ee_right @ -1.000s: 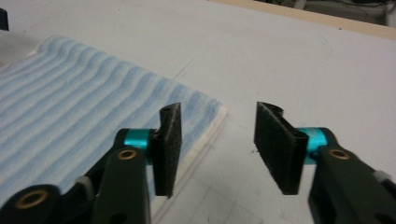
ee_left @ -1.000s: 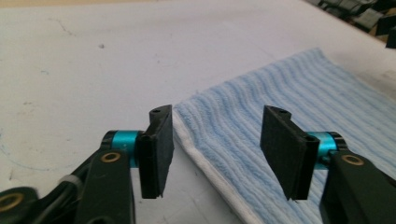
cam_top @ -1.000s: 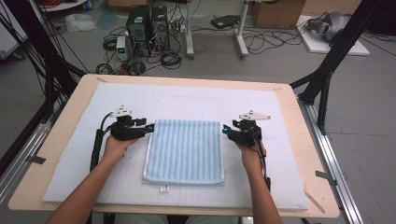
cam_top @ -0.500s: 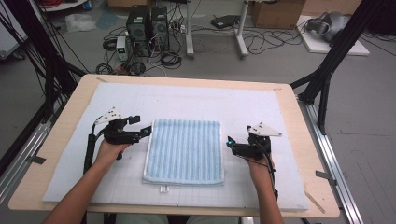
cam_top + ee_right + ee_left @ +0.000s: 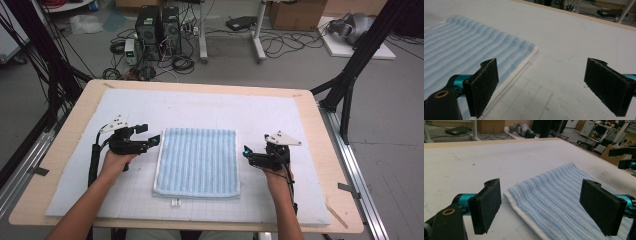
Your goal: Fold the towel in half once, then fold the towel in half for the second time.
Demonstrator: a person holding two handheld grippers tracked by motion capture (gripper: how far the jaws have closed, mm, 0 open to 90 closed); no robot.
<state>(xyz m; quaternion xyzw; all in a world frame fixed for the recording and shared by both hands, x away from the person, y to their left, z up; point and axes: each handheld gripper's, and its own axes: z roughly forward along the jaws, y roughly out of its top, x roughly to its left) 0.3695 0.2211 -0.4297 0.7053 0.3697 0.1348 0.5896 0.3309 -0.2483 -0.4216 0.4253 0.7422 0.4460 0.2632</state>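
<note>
The folded blue towel point(image 5: 197, 162) lay flat mid-counter point(image 5: 320, 150), its stripes running away from the person. The left gripper point(image 5: 155, 140) stood at its far left corner, the right gripper point(image 5: 246, 151) beside its right edge; both jaws, just opened, were spread and empty.

A folded blue striped terry towel point(image 5: 197, 162) lies mid-worktop on the white foam mat point(image 5: 200, 107), left gripper point(image 5: 154, 142) beside its left edge, right gripper point(image 5: 246, 151) beside its right.

- Folded blue striped towel point(image 5: 197, 162), flat at the centre of the white mat point(image 5: 210, 107).
- Left gripper point(image 5: 152, 142), jaws apart, beside the towel's left edge.
- Right gripper point(image 5: 247, 152), jaws apart, beside its right edge.
</note>
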